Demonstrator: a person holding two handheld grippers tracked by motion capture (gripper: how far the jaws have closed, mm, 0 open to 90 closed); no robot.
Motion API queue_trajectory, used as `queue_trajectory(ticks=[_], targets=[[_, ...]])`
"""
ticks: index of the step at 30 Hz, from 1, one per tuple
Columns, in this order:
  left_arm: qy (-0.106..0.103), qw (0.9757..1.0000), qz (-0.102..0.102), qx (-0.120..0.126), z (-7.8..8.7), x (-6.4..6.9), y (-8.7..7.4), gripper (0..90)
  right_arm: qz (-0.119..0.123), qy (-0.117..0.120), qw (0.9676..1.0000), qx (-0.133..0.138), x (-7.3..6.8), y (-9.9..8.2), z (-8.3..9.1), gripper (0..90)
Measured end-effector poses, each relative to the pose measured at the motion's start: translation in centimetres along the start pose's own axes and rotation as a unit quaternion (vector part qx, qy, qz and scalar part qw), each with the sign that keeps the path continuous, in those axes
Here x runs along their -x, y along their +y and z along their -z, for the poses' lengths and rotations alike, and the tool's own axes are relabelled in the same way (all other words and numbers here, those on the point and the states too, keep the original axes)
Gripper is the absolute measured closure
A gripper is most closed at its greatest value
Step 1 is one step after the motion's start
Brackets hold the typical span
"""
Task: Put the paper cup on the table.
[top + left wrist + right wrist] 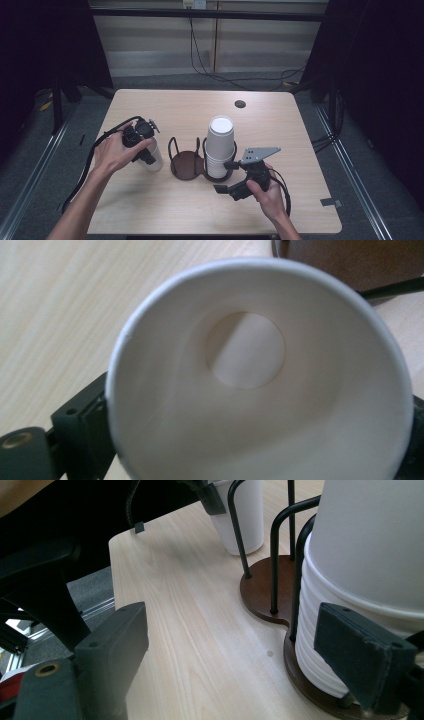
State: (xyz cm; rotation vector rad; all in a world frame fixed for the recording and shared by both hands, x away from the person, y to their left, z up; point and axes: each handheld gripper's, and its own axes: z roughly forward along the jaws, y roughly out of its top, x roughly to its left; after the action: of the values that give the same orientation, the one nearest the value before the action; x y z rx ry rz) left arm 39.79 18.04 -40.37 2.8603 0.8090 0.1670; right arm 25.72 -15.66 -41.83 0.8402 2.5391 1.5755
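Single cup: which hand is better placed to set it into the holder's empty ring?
Left, probably. The left gripper is already around the single cup, right beside the empty ring. The right gripper stands open at the cup stack.

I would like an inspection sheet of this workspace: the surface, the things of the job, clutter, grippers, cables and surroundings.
Surface: light wooden table, a dark round hole near the far edge.
Job's things: single white paper cup upright on the table; stack of white cups upside down in the right ring of a dark two-ring holder; left ring empty.
Clutter: nothing seen.
Grippers: left gripper around the single cup's rim, grip not clear; right gripper open beside the stack.
Cables: one trails from each gripper; black wires on the floor behind.
Surroundings: dark curtains, grey floor.
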Motion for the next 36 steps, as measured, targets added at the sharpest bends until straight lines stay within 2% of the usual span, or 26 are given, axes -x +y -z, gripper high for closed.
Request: queue_trajectory(ticks=[2,6,8,12,16,18,19,20,23,25,28,30,33,36], targets=[[0.003,1.0,0.004,-0.002,-0.2,0.1,0.1,5.9,-0.001,-0.002,1.0,-0.003,0.0,0.0,-0.1,14.3],[0.006,1.0,0.0,0.001,-0.3,0.1,0.1,6.0,-0.001,-0.002,1.0,-0.004,0.0,0.0,-0.1,14.3],[-0.003,0.9999,-0.007,-0.007,-0.6,0.0,0.0,6.5,-0.001,-0.002,1.0,-0.004,0.0,0.0,-0.1,14.3],[-0.017,0.9998,-0.005,-0.006,-1.0,-0.2,-0.1,7.2,0.0,-0.001,1.0,-0.003,0.0,0.0,0.0,14.3],[-0.016,0.9998,-0.007,-0.009,-1.2,-0.2,-0.3,7.2,-0.001,-0.002,1.0,-0.001,0.0,0.0,0.1,14.3],[-0.022,0.9997,-0.011,-0.008,-1.3,-0.4,-0.7,8.9,-0.002,-0.002,1.0,-0.001,0.1,-0.1,0.1,14.3],[-0.024,0.9996,-0.003,-0.011,-1.4,-0.3,-0.8,9.3,-0.002,-0.001,1.0,-0.001,0.1,-0.1,0.1,14.3],[-0.024,0.9996,-0.007,-0.012,-1.5,-0.5,-1.0,9.3,-0.002,-0.001,1.0,-0.001,0.1,-0.1,0.0,14.3],[-0.024,0.9997,-0.004,-0.003,-1.5,-0.5,-1.5,9.6,-0.002,-0.001,1.0,-0.002,0.0,-0.1,0.0,14.3],[-0.03,0.9995,-0.01,-0.002,-1.4,-0.5,-1.8,10.2,-0.003,-0.002,1.0,-0.003,0.1,-0.1,0.0,14.3],[-0.024,0.9996,-0.013,0.005,-1.5,-0.4,-2.4,11.2,-0.005,-0.001,1.0,-0.004,0.1,-0.2,-0.1,14.3],[-0.026,0.9996,-0.008,0.006,-1.6,-0.4,-2.8,11.3,-0.005,-0.001,1.0,-0.004,0.1,-0.2,-0.1,14.3],[-0.04,0.9992,-0.002,0.008,-1.8,-0.6,-3.5,14.0,-0.004,-0.002,1.0,-0.006,0.1,-0.2,-0.2,14.3],[-0.033,0.9991,0.002,0.027,-1.5,-0.5,-4.0,16.0,-0.004,-0.003,1.0,-0.008,0.1,-0.3,-0.2,14.3]])
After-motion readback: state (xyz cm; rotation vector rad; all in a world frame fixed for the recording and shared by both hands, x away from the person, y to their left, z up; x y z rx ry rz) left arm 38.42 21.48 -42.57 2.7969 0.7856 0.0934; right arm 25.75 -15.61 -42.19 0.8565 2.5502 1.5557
